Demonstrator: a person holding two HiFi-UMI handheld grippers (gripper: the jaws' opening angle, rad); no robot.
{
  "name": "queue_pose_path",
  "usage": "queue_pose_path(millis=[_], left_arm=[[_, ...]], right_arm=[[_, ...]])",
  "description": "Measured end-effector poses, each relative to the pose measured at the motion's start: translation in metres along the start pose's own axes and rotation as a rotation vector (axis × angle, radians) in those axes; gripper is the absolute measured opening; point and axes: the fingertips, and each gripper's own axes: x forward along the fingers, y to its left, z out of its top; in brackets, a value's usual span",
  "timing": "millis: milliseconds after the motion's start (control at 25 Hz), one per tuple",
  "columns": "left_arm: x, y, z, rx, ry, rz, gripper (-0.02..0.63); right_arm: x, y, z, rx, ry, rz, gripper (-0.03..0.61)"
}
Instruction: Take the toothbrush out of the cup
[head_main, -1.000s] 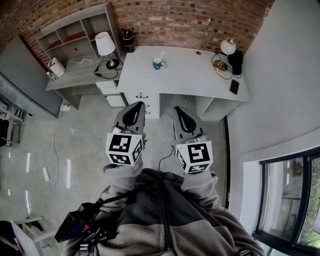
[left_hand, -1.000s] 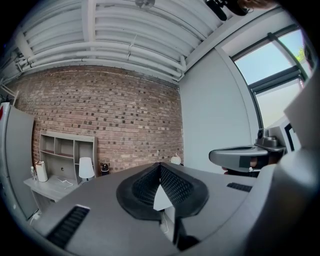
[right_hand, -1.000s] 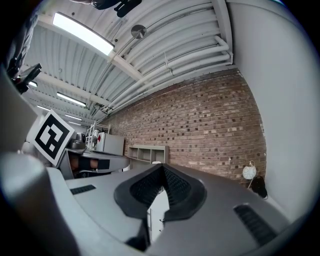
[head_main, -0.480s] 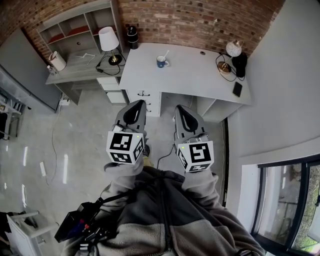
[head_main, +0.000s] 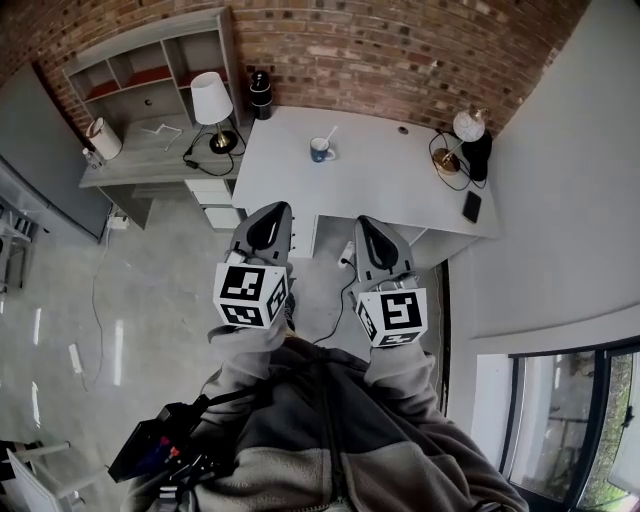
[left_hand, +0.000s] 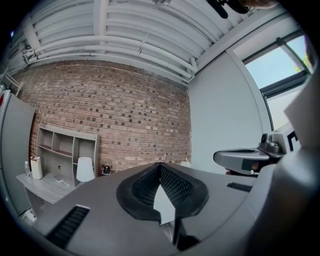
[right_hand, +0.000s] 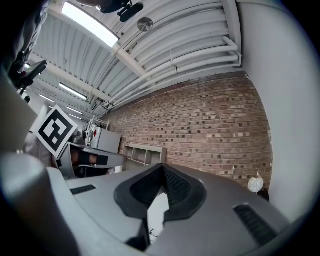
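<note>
Cup (head_main: 319, 150) stands on the desk (head_main: 400, 195) toward its back edge, left of middle. The toothbrush (head_main: 329, 134) is in it, handle leaning to the right. Left gripper (head_main: 268, 209) and right gripper (head_main: 363, 221) are side by side above the floor, short of the desk's front edge and well apart from the cup — both point toward the desk, each with its jaws closed tip to tip and nothing between them.
</note>
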Motion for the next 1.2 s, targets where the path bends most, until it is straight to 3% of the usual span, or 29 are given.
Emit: queue_pose_path(millis=[520, 840, 1200], left_arm=[[0.110, 0.060, -0.006, -0.007, 0.034, -0.053, 0.005], [0.154, 0.100, -0.007, -0.013, 0.067, -0.062, 0.005], [0.201, 0.143, -0.016, -0.032, 0.102, -0.093, 0.005]], right_arm=[[0.114, -0.039, -0.021, 0.037, 0.028, 0.002, 0.000], [0.177, -0.040, -0.030, 0.042, 0.074, 0.029, 0.000], [0.237, -0.050, -0.042, 0.055, 0.104, -0.003, 0.000]])
